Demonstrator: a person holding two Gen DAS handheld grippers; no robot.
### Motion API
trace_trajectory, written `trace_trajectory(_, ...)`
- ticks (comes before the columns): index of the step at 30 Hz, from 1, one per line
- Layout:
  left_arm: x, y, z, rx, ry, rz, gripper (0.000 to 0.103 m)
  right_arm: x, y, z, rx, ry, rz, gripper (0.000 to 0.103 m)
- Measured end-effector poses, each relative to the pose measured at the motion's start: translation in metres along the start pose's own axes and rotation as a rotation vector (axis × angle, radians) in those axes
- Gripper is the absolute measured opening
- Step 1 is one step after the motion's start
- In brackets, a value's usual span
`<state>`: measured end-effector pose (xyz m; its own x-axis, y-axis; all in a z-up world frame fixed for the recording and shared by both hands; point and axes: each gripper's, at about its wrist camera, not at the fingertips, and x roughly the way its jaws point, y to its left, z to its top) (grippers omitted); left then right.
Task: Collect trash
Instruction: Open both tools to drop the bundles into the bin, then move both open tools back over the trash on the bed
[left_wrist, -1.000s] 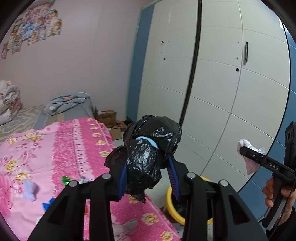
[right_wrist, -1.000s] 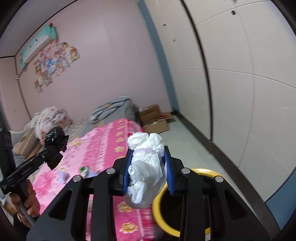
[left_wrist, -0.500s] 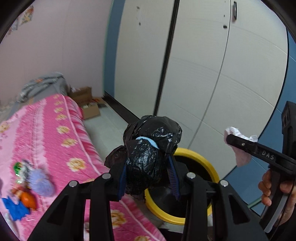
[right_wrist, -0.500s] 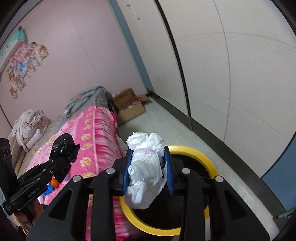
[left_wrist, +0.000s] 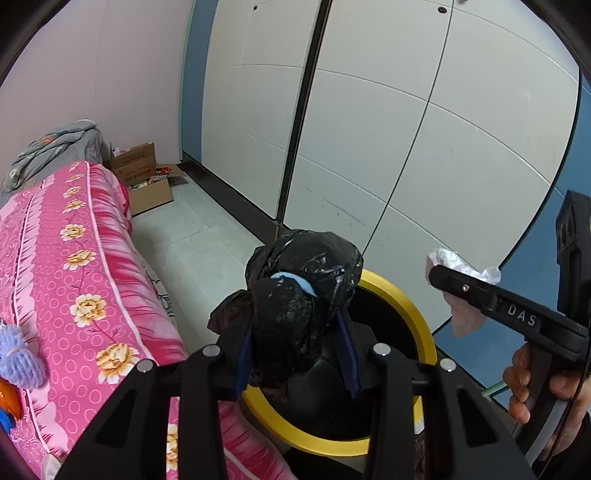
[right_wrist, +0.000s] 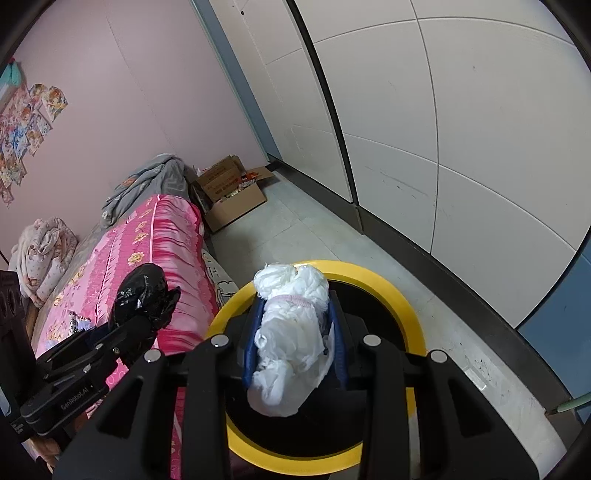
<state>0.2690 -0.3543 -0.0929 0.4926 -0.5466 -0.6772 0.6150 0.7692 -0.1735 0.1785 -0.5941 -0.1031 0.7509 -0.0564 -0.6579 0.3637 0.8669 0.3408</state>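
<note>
At inspection the left gripper (left_wrist: 295, 354) was clamped on a crumpled black plastic bag (left_wrist: 303, 295), with a pale blue scrap showing in its folds. The right gripper (right_wrist: 293, 350) was clamped on a wad of white tissue (right_wrist: 291, 336). Both bundles sat at frame centre in their own wrist views, each over or just short of the yellow-rimmed bin (right_wrist: 402, 306) — the bin stood on the floor, close against the side of the pink floral bed (left_wrist: 74, 266).

Judged step: dropping both pieces into the bin. To do it well, each bundle should be carried clear of the yellow rim and over the dark opening before the jaws part; the black bag looked the nearer to the bed-side rim in the left wrist view. Light film and tissue may cling to the pads — a wide release is advised. Small items remained at lower left on the bed, too blurred to name.
</note>
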Motion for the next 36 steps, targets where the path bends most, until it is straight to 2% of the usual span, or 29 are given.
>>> trace_trajectory(4,0.005,-0.005,0.0,0.012,0.006,-0.014,0.038,-0.002,-0.003,-0.001,0.0,-0.024,-0.026,0.032)
trace_trajectory(7,0.004,-0.007,0.0,0.012,-0.002,-0.023,0.046,-0.006,-0.003,0.0,0.005,-0.044,-0.041,0.036)
trace_trajectory(9,0.003,-0.005,0.0,0.012,-0.011,-0.026,0.057,-0.013,-0.003,0.0,0.001,-0.063,-0.046,0.041)
trace_trajectory(10,0.002,-0.006,0.0,0.012,-0.012,-0.031,0.059,-0.017,-0.004,-0.001,0.0,-0.074,-0.055,0.046)
trace_trajectory(15,-0.011,-0.005,-0.002,-0.006,-0.037,-0.037,0.085,-0.03,-0.004,0.0,0.015,-0.114,-0.074,0.055)
trace_trajectory(18,-0.02,-0.004,-0.001,-0.012,-0.05,-0.03,0.093,-0.038,-0.005,-0.001,0.018,-0.129,-0.079,0.059)
trace_trajectory(27,-0.06,0.018,-0.008,-0.05,-0.104,0.04,0.095,-0.051,0.001,-0.009,0.014,-0.114,-0.039,0.062)
trace_trajectory(36,-0.135,0.064,-0.028,-0.093,-0.192,0.158,0.095,-0.06,0.059,-0.025,-0.063,-0.079,0.079,0.067)
